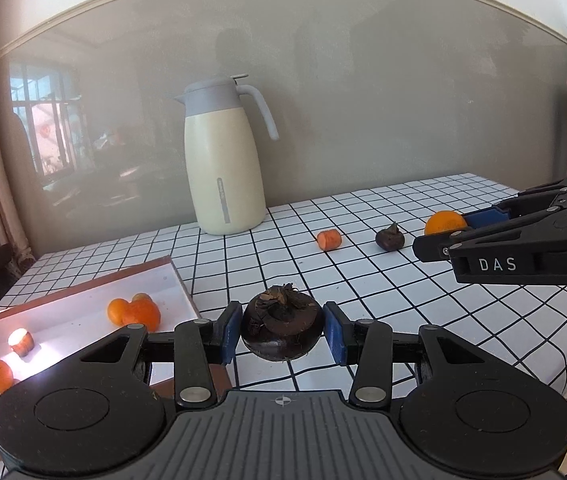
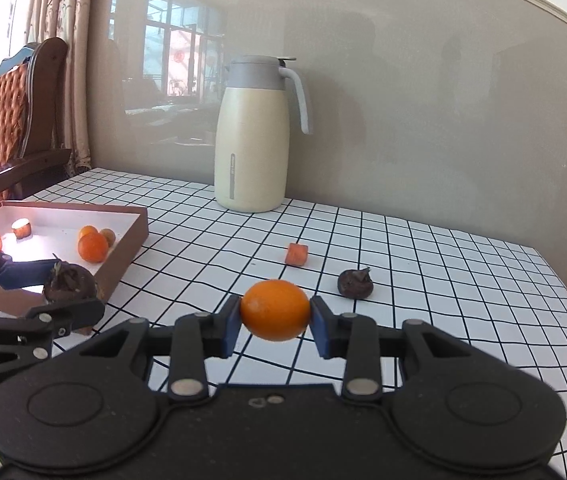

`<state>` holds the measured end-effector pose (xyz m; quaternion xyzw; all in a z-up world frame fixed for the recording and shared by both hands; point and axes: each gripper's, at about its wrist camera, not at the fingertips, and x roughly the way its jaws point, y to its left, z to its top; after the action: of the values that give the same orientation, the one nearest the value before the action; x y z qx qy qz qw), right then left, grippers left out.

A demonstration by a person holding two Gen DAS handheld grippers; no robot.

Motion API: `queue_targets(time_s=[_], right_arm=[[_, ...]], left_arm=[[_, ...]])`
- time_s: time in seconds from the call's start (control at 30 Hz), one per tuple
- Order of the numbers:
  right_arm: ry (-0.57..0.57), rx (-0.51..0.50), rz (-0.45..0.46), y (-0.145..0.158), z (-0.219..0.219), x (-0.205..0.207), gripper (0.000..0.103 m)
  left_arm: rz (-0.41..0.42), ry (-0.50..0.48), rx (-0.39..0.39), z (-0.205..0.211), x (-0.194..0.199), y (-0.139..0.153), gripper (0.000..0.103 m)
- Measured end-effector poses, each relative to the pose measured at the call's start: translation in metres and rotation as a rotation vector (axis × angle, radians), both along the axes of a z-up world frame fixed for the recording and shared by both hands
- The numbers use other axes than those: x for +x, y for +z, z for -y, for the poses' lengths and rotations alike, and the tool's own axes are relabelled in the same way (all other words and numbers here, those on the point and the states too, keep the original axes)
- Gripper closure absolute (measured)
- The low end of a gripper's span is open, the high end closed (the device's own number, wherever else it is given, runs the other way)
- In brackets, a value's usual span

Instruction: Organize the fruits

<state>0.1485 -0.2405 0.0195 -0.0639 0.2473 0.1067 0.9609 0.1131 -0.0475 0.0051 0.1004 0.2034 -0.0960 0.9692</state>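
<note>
Two fruits are being carried: a dark mangosteen (image 1: 281, 328) is being clamped by the left gripper (image 1: 282, 334) beside the box (image 1: 83, 294) at nine o'clock, an orange (image 2: 275, 310) by the right gripper (image 2: 275, 320). Either round fruit could be squeezed out and rolled across the surface (image 2: 423, 260).

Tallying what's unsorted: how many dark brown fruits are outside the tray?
2: held fruit in the left hand-held gripper; loose fruit on the table.
</note>
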Motion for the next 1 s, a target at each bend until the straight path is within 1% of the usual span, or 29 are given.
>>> queue_targets(time_s=[0.2,0.6,1.0], right_arm=[[0.040,-0.001,0.003,0.001,-0.019,0.002,0.075],[0.115,0.002,0.010,0.003,-0.061,0.005,0.075],[0.178,0.017,0.015,0.004,-0.094,0.007,0.075]], left_arm=[[0.014,0.045,-0.016,-0.022,-0.003,0.004,0.059],[0.020,0.131,-0.022,-0.064,-0.006,0.004,0.059],[0.025,0.208,-0.027,-0.094,-0.011,0.005,0.059]])
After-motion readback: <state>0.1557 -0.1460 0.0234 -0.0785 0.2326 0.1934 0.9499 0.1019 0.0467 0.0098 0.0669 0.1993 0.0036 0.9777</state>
